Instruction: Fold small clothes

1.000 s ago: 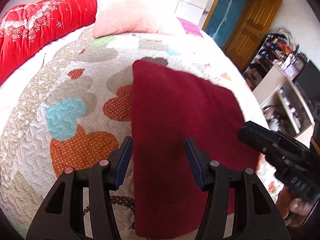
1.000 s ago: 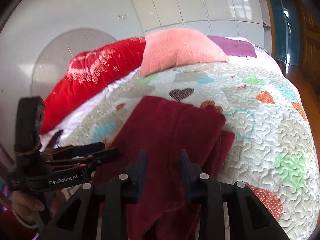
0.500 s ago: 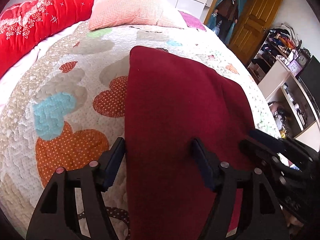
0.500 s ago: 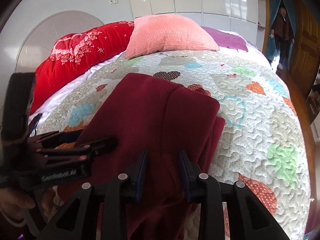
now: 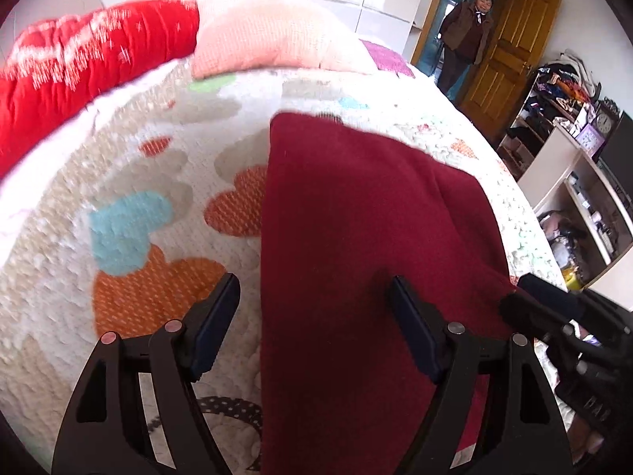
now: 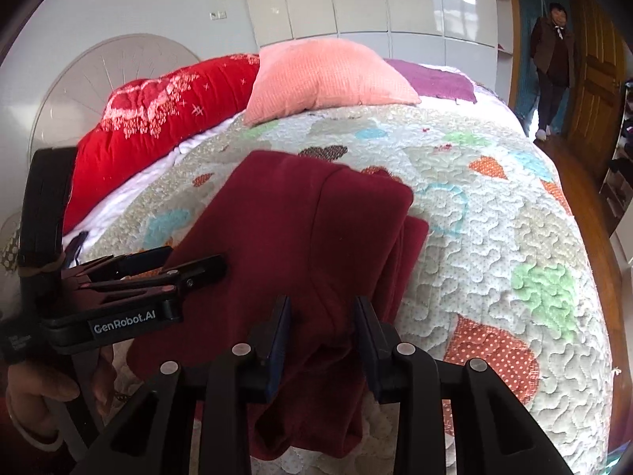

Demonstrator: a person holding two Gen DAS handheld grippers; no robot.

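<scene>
I see the maroon garment (image 6: 300,229) lying lengthwise-folded on the heart-patterned quilt (image 6: 494,245); my left gripper (image 5: 312,316) gapes over its edge, my right gripper (image 6: 322,328) pinches its bunched near end; cross-fold remains, I judge.

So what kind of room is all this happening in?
A bedroom in someone's home, most likely. There is a bed under a heart-patterned quilt, a pink pillow near its head, and a wooden door beside cluttered shelves.
</scene>
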